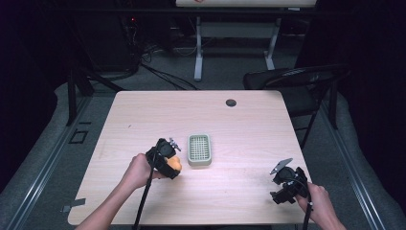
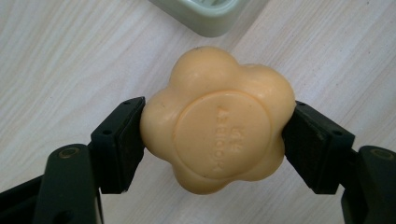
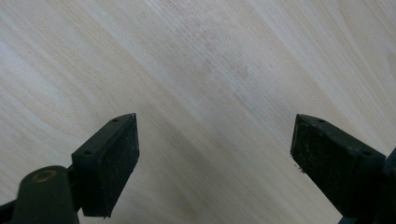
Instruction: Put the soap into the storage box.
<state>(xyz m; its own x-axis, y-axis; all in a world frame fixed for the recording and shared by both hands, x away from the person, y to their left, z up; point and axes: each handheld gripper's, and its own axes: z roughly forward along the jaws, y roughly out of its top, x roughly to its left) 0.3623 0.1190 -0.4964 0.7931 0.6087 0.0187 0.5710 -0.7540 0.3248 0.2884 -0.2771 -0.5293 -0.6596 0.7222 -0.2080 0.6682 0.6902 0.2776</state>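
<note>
An orange flower-shaped soap (image 2: 217,121) with a round embossed centre is clamped between both pads of my left gripper (image 2: 212,140). In the high view that left gripper (image 1: 173,165) holds the soap (image 1: 175,166) just left of a pale green soap dish (image 1: 199,149) with a slatted insert, whose corner (image 2: 210,14) shows at the top of the left gripper view. My right gripper (image 1: 278,190) is near the table's front right corner; its jaws stand apart over bare wood with nothing between them (image 3: 215,154).
The light wooden table (image 1: 239,124) has a dark round grommet (image 1: 231,102) near its far edge. A black folding chair (image 1: 297,81) stands beyond the far right corner, and a second table's legs (image 1: 198,48) are farther back.
</note>
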